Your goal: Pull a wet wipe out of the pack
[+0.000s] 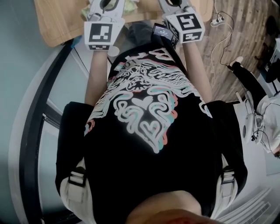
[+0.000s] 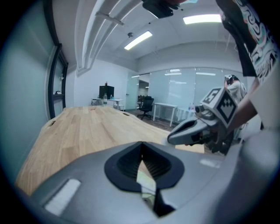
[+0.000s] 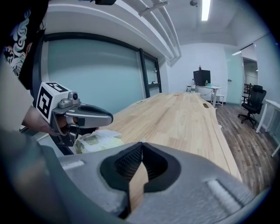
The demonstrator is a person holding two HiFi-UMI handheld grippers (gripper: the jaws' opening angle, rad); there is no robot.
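Observation:
The wet wipe pack point(image 3: 98, 141), white and pale green and crumpled, lies on the near end of a long wooden table point(image 3: 179, 118). In the right gripper view, my left gripper point(image 3: 103, 117) hovers just over the pack with its jaws together. My right gripper point(image 3: 141, 151) is shut with nothing in it, right of the pack. The left gripper view shows the left gripper point(image 2: 141, 151) shut, with a pale sliver of the pack point(image 2: 146, 183) below its tips, and the right gripper point(image 2: 173, 136) alongside. In the head view both grippers point(image 1: 105, 8) point(image 1: 177, 6) reach over the table edge, their tips cut off.
The table point(image 2: 87, 131) runs far ahead. A glass wall with dark frames point(image 3: 144, 70) lines one side. Office chairs point(image 3: 251, 103) and desks with a monitor point(image 3: 202, 78) stand at the far end. Cables point(image 1: 221, 26) lie on the wood floor beside the person.

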